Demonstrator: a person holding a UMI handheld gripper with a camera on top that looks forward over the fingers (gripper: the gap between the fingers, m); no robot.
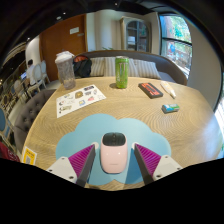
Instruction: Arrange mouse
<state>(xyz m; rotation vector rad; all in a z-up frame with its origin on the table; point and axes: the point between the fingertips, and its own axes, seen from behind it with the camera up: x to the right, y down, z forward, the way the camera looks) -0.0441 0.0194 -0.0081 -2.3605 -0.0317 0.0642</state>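
A pale pink mouse [114,153] with a dark wheel patch at its far end lies on a light blue, cloud-shaped mouse mat [92,129] on the wooden table [130,105]. My gripper [114,161] is open. The mouse stands between the two fingers, with a narrow gap at each side. The left magenta pad [84,158] and the right magenta pad [149,157] flank it. The mouse's near end is hidden below the fingers.
Beyond the mat lie a printed sheet [80,99], a clear lidded jar [66,69], a green bottle [121,71], a dark flat box [150,89], a white item [169,89] and a small teal item [171,108]. Chairs stand at the table's left side.
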